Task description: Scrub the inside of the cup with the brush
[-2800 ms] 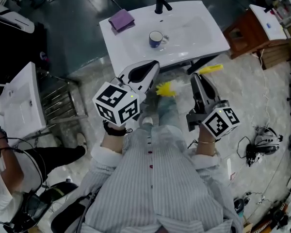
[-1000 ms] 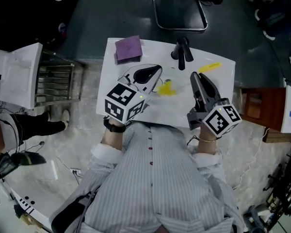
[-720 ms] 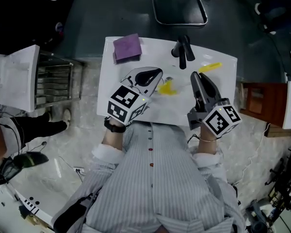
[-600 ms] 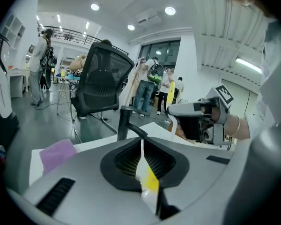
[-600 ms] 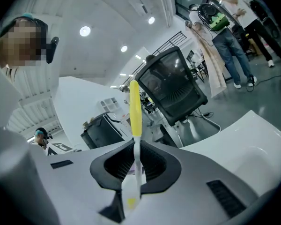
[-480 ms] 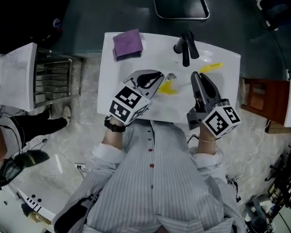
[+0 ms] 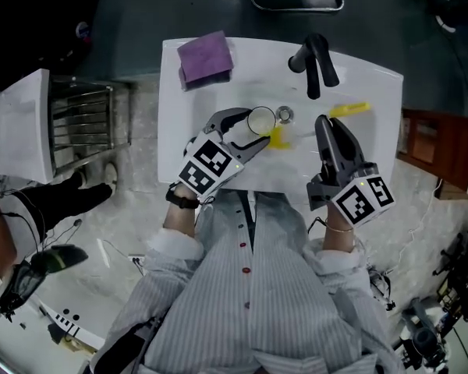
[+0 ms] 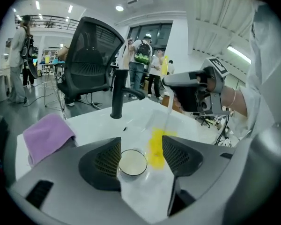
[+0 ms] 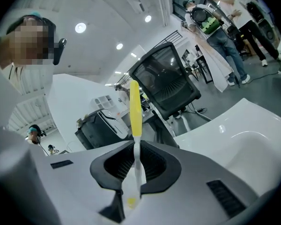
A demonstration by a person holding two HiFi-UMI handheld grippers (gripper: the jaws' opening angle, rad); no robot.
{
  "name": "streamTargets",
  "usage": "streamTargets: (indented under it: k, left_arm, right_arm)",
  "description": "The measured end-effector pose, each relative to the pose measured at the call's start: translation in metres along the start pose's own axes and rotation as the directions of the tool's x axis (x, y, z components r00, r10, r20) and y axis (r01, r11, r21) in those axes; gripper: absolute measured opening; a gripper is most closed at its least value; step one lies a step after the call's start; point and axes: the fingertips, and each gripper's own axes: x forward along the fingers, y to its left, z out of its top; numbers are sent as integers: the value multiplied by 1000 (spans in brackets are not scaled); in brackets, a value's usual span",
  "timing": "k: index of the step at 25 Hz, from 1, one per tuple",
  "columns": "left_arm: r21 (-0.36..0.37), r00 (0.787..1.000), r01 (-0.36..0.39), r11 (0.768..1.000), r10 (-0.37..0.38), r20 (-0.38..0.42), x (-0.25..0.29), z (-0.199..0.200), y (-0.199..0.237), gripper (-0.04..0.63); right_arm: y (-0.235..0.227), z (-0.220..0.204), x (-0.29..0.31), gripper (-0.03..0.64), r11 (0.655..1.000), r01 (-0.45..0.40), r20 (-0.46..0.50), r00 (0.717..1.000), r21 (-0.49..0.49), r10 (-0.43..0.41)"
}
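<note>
- Step in hand (as I judge it): taking hold of the cup, with no scrubbing begun yet.
- One purple cloth lies well to the left of the left tongs, on the corner of the one white basin.
- The left tongs have just been opening and stand spread. The one cup sits upright between the jaws, mouth up, close against the left jaw but not squeezed.
- One black faucet stands beyond both tongs.
- One brush is pinched by its white handle in the right tongs. Its yellow bristle end lies just to the right of the cup, between the two tongs.
- Next move calls for closing the left jaws on the cup wall to steady it. The right tongs then need to tip the bristles over the rim and down inside.
- Two tongs in all.
</note>
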Motion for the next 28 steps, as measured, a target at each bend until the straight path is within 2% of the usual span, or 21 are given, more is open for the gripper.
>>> streamTargets:
  k: [3,7,12,15,22,28]
  left_arm:
    - [36,998,33,999,-31,-60,10,-21,-1,305]
    - [41,990,51,998,-45,-134,22,-52,1,348]
    - [96,986,65,993,-49,-160,44,-78,9,362]
    - [102,986,66,993,-50,-160,54,-87,14,365]
    - [166,984,84,983,-56,-167,77,-97,19,388]
    - [253,972,133,958,-77,-220,88,-107,18,390]
  right_arm:
    - [-7,-7,2,57,1000,18,2,1000,9,-18]
    - [-15,-10,6,57,999,42,14,999,-15,-42]
    - [-16,-6,9,57,999,49,67,997,-23,-48]
    - [-14,-5,11,57,999,44,97,994,-19,-42]
    - [-17,-15,18,57,999,38,106,994,10,-39]
    - [-19,-15,20,57,999,52,138,989,12,-53]
